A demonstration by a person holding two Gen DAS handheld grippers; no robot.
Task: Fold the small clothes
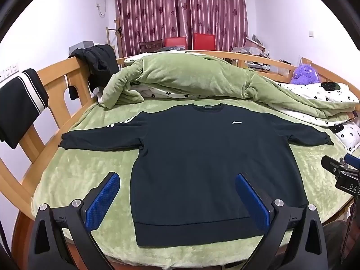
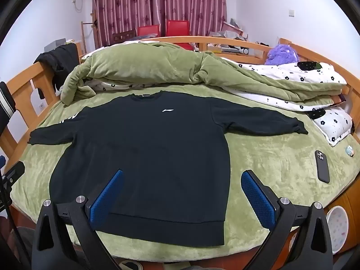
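Note:
A black long-sleeved sweatshirt [image 1: 202,153] lies flat, front up, on the green bed cover, sleeves spread to both sides and hem toward me; it also shows in the right wrist view [image 2: 144,153]. A small white logo [image 1: 236,123] is on its chest. My left gripper [image 1: 177,180] is open and empty, above the hem's left part. My right gripper [image 2: 182,176] is open and empty, above the hem's right part. The right gripper's body [image 1: 342,173] shows at the right edge of the left wrist view.
A bunched green quilt [image 1: 191,78] lies behind the sweatshirt. Wooden bed rails [image 1: 56,78] with dark clothes [image 1: 99,67] run along the left. A black phone [image 2: 322,166], a flowered pillow [image 2: 335,126] and a purple plush toy [image 2: 282,55] lie at the right.

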